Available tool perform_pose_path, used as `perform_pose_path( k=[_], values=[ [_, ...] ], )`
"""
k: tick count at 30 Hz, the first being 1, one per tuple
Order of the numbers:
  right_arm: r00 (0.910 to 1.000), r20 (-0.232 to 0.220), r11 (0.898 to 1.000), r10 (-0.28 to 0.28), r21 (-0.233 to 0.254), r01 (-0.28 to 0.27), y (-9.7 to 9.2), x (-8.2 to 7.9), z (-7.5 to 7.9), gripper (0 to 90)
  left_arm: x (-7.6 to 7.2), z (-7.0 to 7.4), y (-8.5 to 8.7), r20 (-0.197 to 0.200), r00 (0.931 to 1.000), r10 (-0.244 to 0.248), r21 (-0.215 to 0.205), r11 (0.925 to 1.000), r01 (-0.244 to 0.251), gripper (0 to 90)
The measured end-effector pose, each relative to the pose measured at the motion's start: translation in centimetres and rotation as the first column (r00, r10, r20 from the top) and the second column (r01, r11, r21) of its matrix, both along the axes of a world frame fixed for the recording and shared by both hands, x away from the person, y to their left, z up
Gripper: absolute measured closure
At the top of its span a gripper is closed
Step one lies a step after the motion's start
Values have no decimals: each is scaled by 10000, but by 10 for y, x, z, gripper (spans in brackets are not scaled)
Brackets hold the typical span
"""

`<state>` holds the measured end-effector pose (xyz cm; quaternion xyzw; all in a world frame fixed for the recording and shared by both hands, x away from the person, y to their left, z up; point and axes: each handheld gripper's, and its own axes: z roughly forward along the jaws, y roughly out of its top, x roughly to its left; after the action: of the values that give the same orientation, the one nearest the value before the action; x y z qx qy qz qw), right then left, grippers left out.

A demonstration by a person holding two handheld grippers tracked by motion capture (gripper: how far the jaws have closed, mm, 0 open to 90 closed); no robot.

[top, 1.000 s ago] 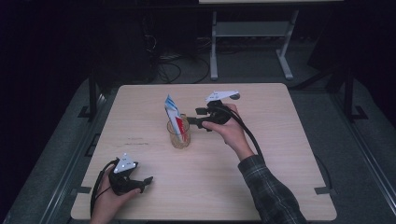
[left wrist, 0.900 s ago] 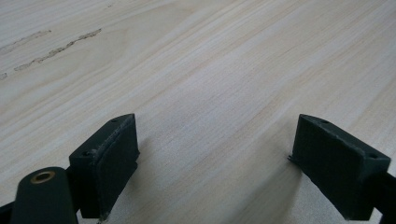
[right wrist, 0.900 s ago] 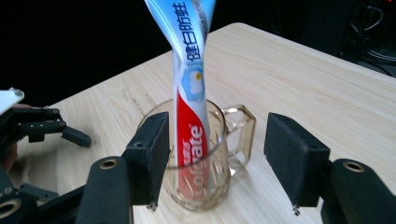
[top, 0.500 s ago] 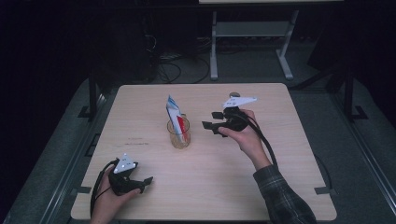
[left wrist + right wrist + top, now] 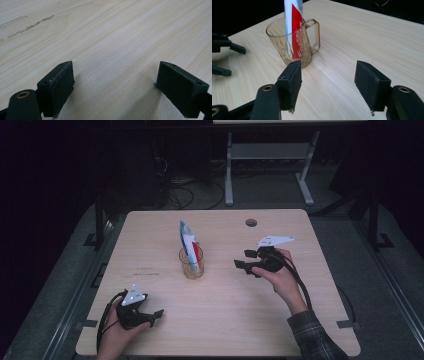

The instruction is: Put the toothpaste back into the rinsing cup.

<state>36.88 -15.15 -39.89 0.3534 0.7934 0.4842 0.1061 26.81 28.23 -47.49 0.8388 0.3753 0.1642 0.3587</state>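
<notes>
Since the earlier frames the right gripper has drawn back from the cup, travelling toward 3 o'clock and a little nearer the person; it was right at the cup's side, now bare wood lies between them. The left gripper has kept its place near the table's near-left corner.

Right gripper: jaws open, nothing between them, pointing toward 9 o'clock at the cup. In the right gripper view the jaws stand apart over bare wood, with the cup beyond the left-hand jaw, its handle turned to the right of that view.

Left gripper: jaws open and empty; the left gripper view shows wood grain between them.

Cup: clear amber, upright, slightly left of table centre. The toothpaste tube stands in it, leaning toward 11 o'clock, its top well above the rim. In the right gripper view the tube shows red, white and blue.

Table: light wood. A round cable hole sits near the far edge at 1 o'clock from the cup. Open board lies all round the cup; widest stretch runs along the near edge between the two hands. The cup is well apart from every edge.
</notes>
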Motion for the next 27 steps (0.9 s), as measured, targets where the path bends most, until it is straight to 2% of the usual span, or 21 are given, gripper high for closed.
perform_pose_path(
  k=[7, 22, 27],
  values=[
    [9997, -139, 9997, -210, -131, 208, -15, -10, -11, 375, 0, 0, 0, -2, 10000, 2, -4, 10000, -2, 132],
    [9962, -562, 9971, -664, -410, 641, -54, -43, -36, 351, 0, 0, 0, -2, 10000, 3, -2, 10000, -3, 132],
    [9944, -668, 9939, -814, -801, 760, -63, -55, -45, 339, 0, 0, 0, -2, 10000, 4, -3, 10000, -4, 132]
  ],
)
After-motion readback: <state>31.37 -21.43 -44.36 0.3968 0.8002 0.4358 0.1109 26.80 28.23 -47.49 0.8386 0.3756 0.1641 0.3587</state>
